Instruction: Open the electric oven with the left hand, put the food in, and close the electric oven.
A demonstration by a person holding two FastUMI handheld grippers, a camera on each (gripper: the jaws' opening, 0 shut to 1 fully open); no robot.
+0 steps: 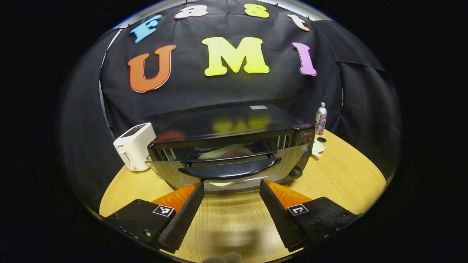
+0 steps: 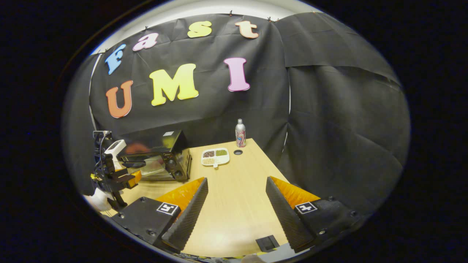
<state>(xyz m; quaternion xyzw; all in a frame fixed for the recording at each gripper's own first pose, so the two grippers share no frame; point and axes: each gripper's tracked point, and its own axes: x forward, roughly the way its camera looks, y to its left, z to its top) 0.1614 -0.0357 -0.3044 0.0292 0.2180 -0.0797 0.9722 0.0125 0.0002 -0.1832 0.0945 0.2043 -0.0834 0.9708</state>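
Counter [image 1: 329, 175] carries one electric oven [image 1: 234, 146] at its back-left, door [image 1: 226, 160] half down, food [image 1: 228, 151] already inside. Closing looks next: left hand-held gripper [image 1: 231, 190], spread and empty, sits just below the handle [image 1: 228, 170] and must lift it. Right hand-held gripper [image 2: 236, 190] idles agape. One toaster [image 1: 133, 146], one bottle [image 2: 240, 133], one snack tray [image 2: 215, 156].

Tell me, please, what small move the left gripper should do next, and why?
Probably bring the open left gripper up under the door handle and push the glass door shut. The door hangs partly open, food on a plate already sits inside the oven, and the fingers hold nothing.
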